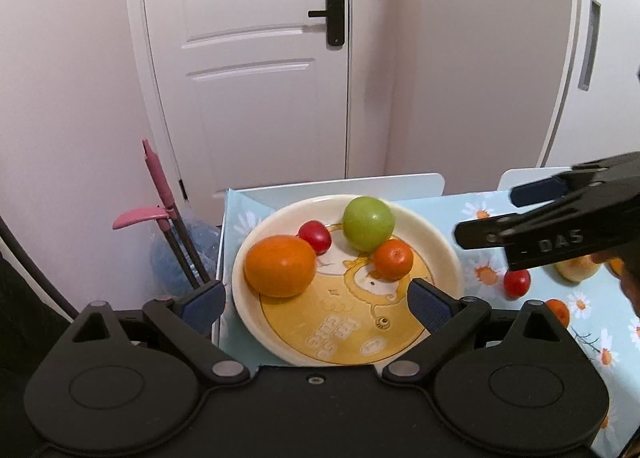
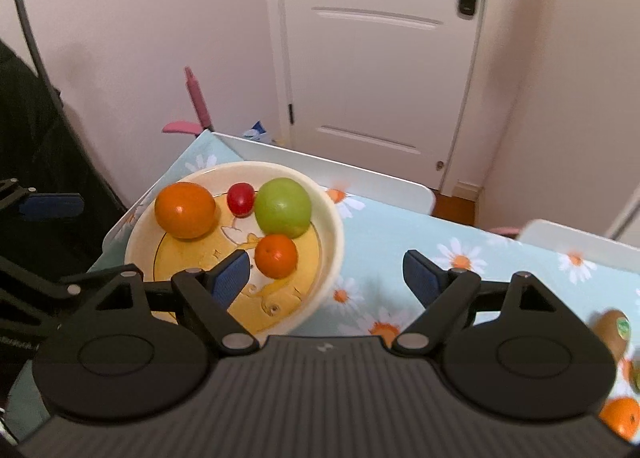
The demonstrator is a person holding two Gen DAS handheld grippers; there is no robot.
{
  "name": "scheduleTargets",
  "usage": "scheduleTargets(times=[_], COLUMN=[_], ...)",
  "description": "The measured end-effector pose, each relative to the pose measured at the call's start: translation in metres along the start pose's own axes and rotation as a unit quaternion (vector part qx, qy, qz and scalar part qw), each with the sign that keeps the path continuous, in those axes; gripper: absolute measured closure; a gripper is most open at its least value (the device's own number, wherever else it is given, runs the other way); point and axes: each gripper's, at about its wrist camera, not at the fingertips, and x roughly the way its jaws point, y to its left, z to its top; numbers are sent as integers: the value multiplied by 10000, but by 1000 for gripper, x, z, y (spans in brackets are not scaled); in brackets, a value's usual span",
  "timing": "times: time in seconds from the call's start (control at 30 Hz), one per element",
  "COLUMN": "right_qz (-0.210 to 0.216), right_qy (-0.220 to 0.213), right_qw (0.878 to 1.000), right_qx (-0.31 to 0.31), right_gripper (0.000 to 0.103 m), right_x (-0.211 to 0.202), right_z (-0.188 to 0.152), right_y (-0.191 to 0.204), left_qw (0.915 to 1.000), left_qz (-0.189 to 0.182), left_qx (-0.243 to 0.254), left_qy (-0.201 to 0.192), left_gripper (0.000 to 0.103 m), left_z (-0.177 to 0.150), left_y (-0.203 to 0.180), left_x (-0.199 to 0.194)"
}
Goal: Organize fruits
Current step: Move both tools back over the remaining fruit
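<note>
A cream plate (image 1: 436, 242) (image 2: 332, 218) with a yellow cartoon print holds a large orange (image 1: 280, 266) (image 2: 185, 210), a green apple (image 1: 368, 223) (image 2: 283, 207), a small orange (image 1: 393, 259) (image 2: 276, 256) and a red cherry tomato (image 1: 315, 237) (image 2: 240, 199). My left gripper (image 1: 316, 304) is open and empty over the plate's near side. My right gripper (image 2: 326, 278) is open and empty above the plate's right rim; it shows in the left wrist view (image 1: 520, 214). On the table to the right lie a second red tomato (image 1: 517, 283), a kiwi (image 2: 612, 332) and another orange (image 2: 620, 416).
The table has a light blue daisy cloth (image 2: 400, 234). White chair backs (image 1: 360, 182) (image 2: 320, 166) stand at its far edge. A pink-handled broom and dustpan (image 1: 160, 198) lean left of the table. A white door (image 1: 260, 58) is behind.
</note>
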Motion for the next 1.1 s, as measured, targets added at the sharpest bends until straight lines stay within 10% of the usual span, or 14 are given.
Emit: scheduleTargets(times=[1.1], right_qz=[-344], right_qy=[-195], right_qw=[9990], right_qx=[211], right_gripper=[0], right_x=[-159], right_z=[-124], right_y=[-159], left_qw=[9985], left_qz=[362], left_qx=[-277], left_qy=[-294], left_gripper=[1], left_z=[-17], left_y=[-177], left_x=[-67])
